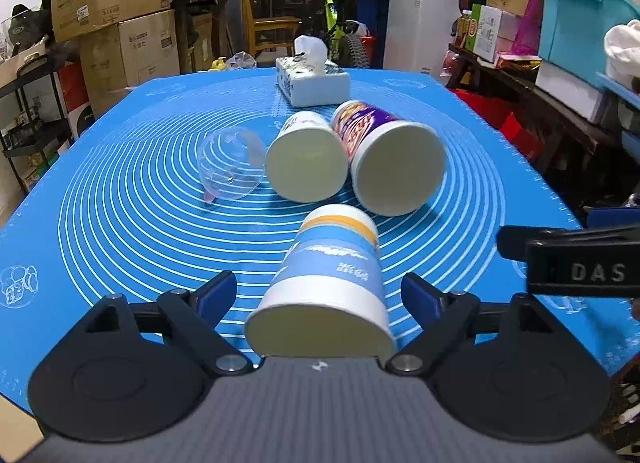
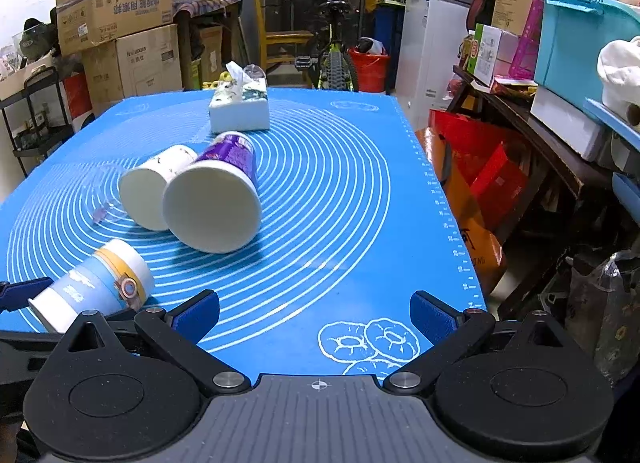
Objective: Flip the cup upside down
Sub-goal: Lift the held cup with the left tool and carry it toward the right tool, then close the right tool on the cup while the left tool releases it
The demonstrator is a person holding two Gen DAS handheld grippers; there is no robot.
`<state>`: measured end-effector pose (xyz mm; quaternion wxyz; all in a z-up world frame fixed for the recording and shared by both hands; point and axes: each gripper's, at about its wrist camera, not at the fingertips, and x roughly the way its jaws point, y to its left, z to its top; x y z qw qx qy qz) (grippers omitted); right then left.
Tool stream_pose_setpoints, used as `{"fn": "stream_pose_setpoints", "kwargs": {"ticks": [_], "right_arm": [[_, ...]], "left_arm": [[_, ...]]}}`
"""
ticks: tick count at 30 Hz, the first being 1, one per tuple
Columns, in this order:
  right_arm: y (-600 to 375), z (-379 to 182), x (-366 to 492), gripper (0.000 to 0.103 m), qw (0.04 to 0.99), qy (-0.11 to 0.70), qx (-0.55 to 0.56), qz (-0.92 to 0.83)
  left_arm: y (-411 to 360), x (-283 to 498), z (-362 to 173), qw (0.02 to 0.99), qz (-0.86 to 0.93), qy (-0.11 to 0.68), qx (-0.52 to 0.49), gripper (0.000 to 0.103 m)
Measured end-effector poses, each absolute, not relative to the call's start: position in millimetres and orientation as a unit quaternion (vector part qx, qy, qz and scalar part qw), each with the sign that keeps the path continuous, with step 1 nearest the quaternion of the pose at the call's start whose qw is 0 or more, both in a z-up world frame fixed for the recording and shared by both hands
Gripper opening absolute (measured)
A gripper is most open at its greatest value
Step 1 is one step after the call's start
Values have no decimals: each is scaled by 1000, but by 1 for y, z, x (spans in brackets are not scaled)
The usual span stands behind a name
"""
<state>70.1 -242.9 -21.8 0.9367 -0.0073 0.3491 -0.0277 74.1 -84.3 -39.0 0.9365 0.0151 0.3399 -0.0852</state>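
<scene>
Right now my left gripper stands wide open with the blue-and-white paper cup with a yellow band lying on its side between the fingers, neither blue pad touching it. Its long axis runs straight away from me, open mouth toward the camera, closed base pointing at the far edge of the blue silicone mat. It sits near the mat's near edge, so my left hand is much the nearer. My right gripper, also wide open, holds nothing and hovers over bare mat toward the right edge. Beyond lie a white paper cup, a purple-printed paper cup and a clear plastic cup, all tipped over, seemingly empty.
</scene>
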Motion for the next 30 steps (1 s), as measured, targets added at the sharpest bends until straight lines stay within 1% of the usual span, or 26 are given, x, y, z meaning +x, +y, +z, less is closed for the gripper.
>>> {"fn": "stream_pose_setpoints", "kwargs": {"ticks": [3, 6, 10, 13, 18, 22, 30], "right_arm": [[-241, -8, 65, 101, 942, 335, -11, -24], [-240, 6, 64, 101, 945, 328, -8, -13], [-230, 18, 69, 101, 942, 335, -10, 10], [-217, 21, 75, 101, 937, 347, -3, 34], [-198, 16, 99, 101, 915, 393, 46, 73], [-183, -2, 123, 100, 889, 444, 75, 84], [-167, -34, 160, 94, 833, 529, 124, 105]], "left_arm": [[-80, 65, -24, 940, -91, 328, 11, 92], [-69, 58, -8, 947, -76, 311, 10, 94], [-48, 60, 6, 952, -46, 303, 13, 99], [-27, 66, 8, 953, -23, 302, 13, 99], [2, 79, 2, 948, 1, 317, 15, 99], [18, 85, -5, 946, 22, 323, 7, 99], [31, 86, -14, 943, 28, 332, -4, 99]]}}
